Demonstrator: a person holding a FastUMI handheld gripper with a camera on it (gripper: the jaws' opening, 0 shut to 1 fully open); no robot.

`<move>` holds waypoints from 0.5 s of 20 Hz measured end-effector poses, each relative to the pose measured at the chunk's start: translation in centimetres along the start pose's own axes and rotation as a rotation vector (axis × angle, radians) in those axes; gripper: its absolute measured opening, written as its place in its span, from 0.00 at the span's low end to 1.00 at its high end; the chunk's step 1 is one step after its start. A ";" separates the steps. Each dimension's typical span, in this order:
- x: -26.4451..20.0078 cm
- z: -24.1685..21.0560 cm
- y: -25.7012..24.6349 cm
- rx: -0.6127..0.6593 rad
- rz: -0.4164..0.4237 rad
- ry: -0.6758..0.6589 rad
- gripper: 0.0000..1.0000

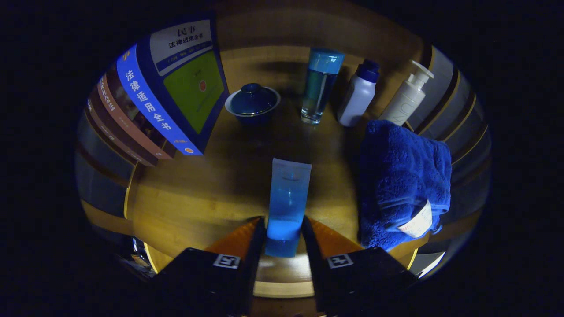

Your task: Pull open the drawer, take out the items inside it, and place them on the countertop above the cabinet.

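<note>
My gripper is shut on a translucent blue tube, both fingers pressing on its capped lower end. The tube points forward from the fingers, over the wooden countertop. Whether the tube touches the wood I cannot tell. A folded blue towel with a white tag lies on the countertop just right of the tube.
Beyond the tube stand a dark blue lidded bowl, a tall clear blue bottle, a white bottle with a dark cap and a white pump bottle. Several books lean at the left. Bare wood lies left of the tube.
</note>
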State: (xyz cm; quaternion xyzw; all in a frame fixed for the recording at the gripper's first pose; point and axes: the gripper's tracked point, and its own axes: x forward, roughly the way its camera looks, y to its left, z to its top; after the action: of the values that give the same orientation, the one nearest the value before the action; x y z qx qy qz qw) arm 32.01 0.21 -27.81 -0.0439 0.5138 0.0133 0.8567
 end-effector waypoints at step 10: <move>-10.8 -2.6 2.0 0.028 0.141 -0.277 0.99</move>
State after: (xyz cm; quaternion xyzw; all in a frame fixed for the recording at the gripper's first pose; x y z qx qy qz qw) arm 24.48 2.23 -19.65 0.0063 0.3928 0.0723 0.9168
